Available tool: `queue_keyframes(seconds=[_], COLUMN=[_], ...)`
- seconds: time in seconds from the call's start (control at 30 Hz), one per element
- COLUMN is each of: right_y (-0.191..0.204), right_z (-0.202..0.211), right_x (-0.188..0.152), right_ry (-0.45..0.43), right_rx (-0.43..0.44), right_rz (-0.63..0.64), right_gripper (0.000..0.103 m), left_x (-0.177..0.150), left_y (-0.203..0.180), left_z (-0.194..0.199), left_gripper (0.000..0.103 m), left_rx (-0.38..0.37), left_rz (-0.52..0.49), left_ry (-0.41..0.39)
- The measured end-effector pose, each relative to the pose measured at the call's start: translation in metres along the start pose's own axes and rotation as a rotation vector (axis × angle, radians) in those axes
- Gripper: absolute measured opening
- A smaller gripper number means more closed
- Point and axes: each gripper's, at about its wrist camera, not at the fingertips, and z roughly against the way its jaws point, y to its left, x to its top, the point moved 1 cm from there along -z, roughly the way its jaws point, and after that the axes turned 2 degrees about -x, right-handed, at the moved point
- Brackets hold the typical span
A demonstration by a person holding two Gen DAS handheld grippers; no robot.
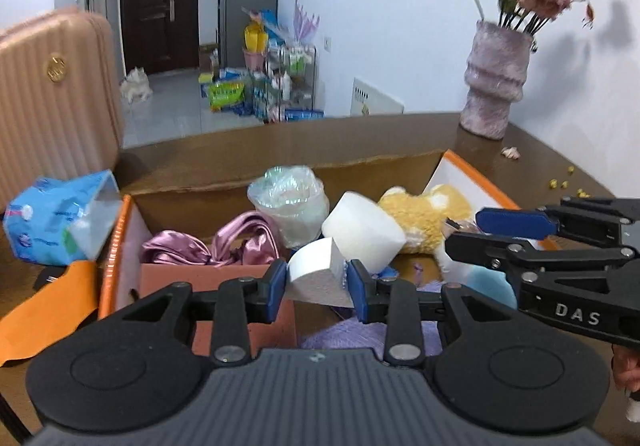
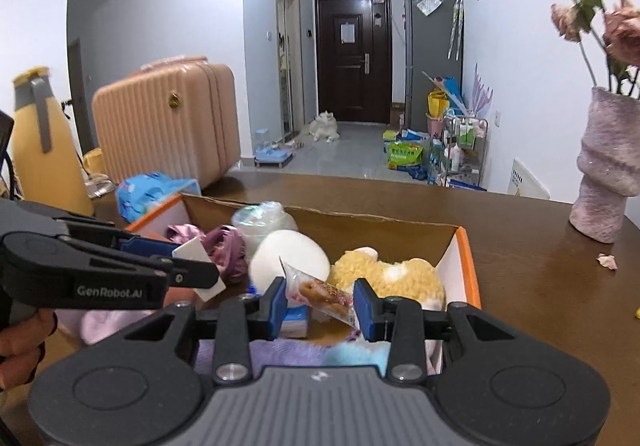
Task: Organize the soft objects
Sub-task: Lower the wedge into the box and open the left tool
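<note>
An open cardboard box (image 1: 280, 174) with an orange rim (image 2: 468, 266) sits on the brown table. My left gripper (image 1: 317, 282) is shut on a white foam wedge (image 1: 316, 270), held over the box; it shows in the right wrist view (image 2: 196, 254) too. My right gripper (image 2: 320, 304) is shut on a clear-wrapped snack packet (image 2: 320, 294) above the box. Inside lie a white foam block (image 1: 362, 230), a yellow plush toy (image 1: 424, 214), pink satin cloth (image 1: 208, 242), a clear plastic bundle (image 1: 290, 198), and purple and blue soft items (image 2: 304, 354).
A blue tissue pack (image 1: 56, 218) lies left of the box beside a pink suitcase (image 1: 56, 94). A fuzzy pink vase (image 1: 492, 82) with dried flowers stands at the right. A yellow bottle (image 2: 44, 142) stands far left. Orange paper (image 1: 44, 314) lies at the table's left front.
</note>
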Motion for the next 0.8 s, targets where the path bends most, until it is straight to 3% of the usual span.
queue_keyframes(seconds=[0.17,0.27,0.33,0.43,0.8], right_y=[-0.005,-0.005,-0.005,-0.004,-0.009], right_z=[-0.034,-0.039,-0.038,-0.038,-0.027], right_x=[-0.004,-0.007,-0.007,-0.008,-0.002], right_ry=[0.052,0.067,0.059,0.058,0.040], right_rx=[-0.032,-0.031,-0.030,-0.037,-0.037], right_rz=[0.005,0.005,0.001,-0.001,-0.011], right_gripper=[0.043,0.049,0.062,0.063,0.070], left_x=[-0.002,-0.002,-0.002,-0.003,0.000], left_y=[0.007,0.009,0.010,0.009,0.013], left_z=[-0.027,-0.030,-0.031,-0.030,-0.019], left_gripper=[0.039,0.048,0.051,0.052,0.072], left_rx=[-0.027,-0.056,-0.058,-0.050,-0.024], left_rz=[0.024,0.035,0.041,0.043,0.096], left_ry=[0.065,0.082,0.086,0.088,0.077])
